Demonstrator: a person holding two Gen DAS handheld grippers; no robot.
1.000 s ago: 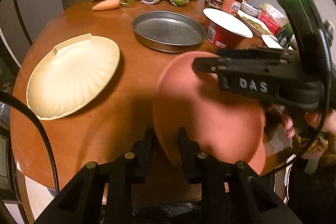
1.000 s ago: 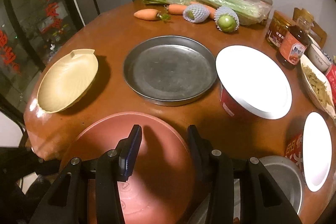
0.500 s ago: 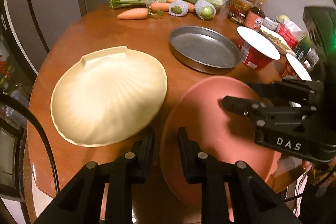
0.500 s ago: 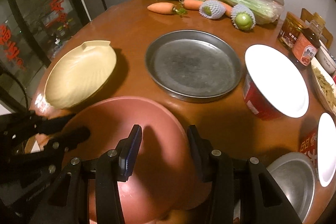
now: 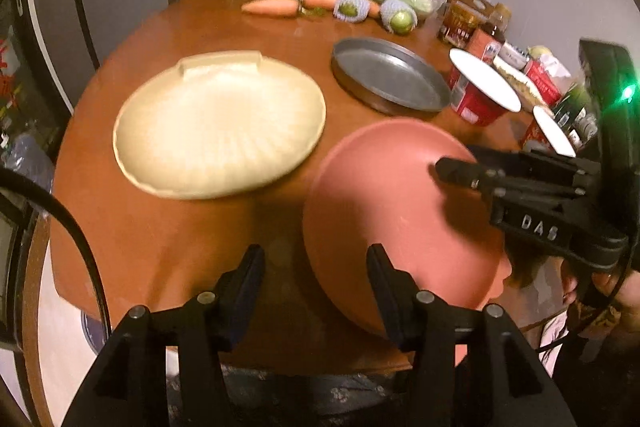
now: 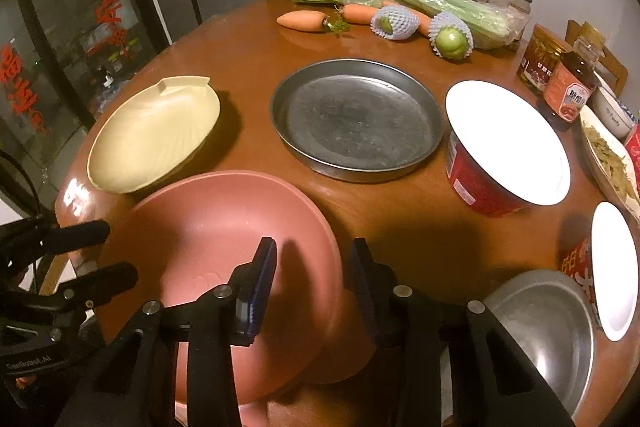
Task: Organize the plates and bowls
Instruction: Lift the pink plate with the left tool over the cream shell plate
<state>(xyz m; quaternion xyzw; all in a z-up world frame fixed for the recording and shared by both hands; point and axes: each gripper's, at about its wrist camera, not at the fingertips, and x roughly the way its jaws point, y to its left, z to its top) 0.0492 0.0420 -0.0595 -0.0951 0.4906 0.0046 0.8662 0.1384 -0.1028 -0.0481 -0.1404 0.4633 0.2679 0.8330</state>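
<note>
A pink plate is at the near edge of the round wooden table, partly past that edge. I cannot tell whether it rests on the table. My left gripper is opening: the plate's left rim lies between its fingers and the pads stand off it. My right gripper is closing astride the plate's right rim, one finger over the plate's face and one outside it. I see no firm pad contact. A cream shell-shaped plate lies to the left, and a round metal pan lies behind.
Two red tubs with white lids and a steel bowl crowd the right side. Carrots, celery and netted fruit line the far edge, with jars at far right. A hand holds the right gripper.
The left jaws were shut on the pink plate's left rim and have spread apart. The left view swung left, bringing the shell plate nearer the centre. The right jaws have narrowed slightly.
</note>
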